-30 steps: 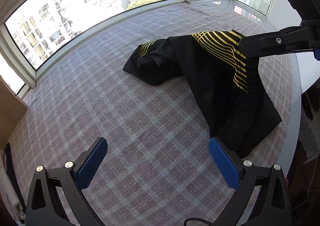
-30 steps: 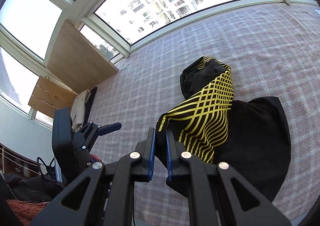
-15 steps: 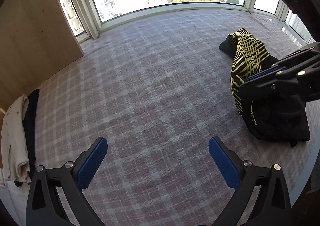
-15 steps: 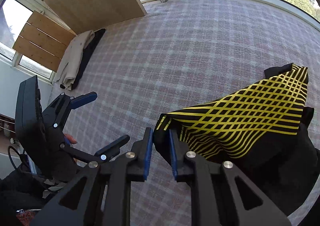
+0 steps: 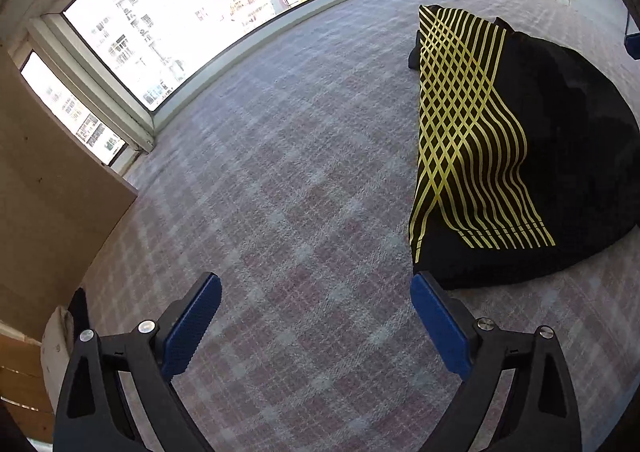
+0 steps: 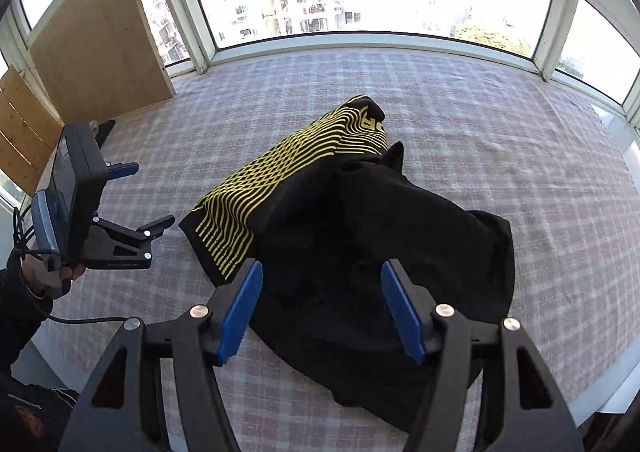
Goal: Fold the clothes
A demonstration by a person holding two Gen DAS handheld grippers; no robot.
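Clothes here means one black garment with a yellow line pattern point(image 5: 472, 139), and I use it as my landmark throughout. Through the left wrist camera it lies in a loose heap on the checked cloth surface point(image 5: 280, 191), its yellow panel draped over the side facing me and its near hem corner just beyond my inner blue pad. My left gripper point(image 5: 316, 328) has its jaws wide and closing a little, with only bare cloth surface between them, so it holds nothing. Through the right wrist camera the garment point(image 6: 360, 236) sits directly under my right gripper point(image 6: 322, 304), whose jaws are opening; black fabric shows between the pads point(image 6: 240, 312), but they do not press on it, so I read the garment as let go. In this view my left gripper point(image 6: 146, 201) stands just off the garment's yellow hem corner, carried by the person's hand point(image 6: 52, 272). I judge the step in hand as setting the garment down before the first fold, since it is still bunched. Next I would need each gripper to pinch a separate hem corner and draw the fabric flat.
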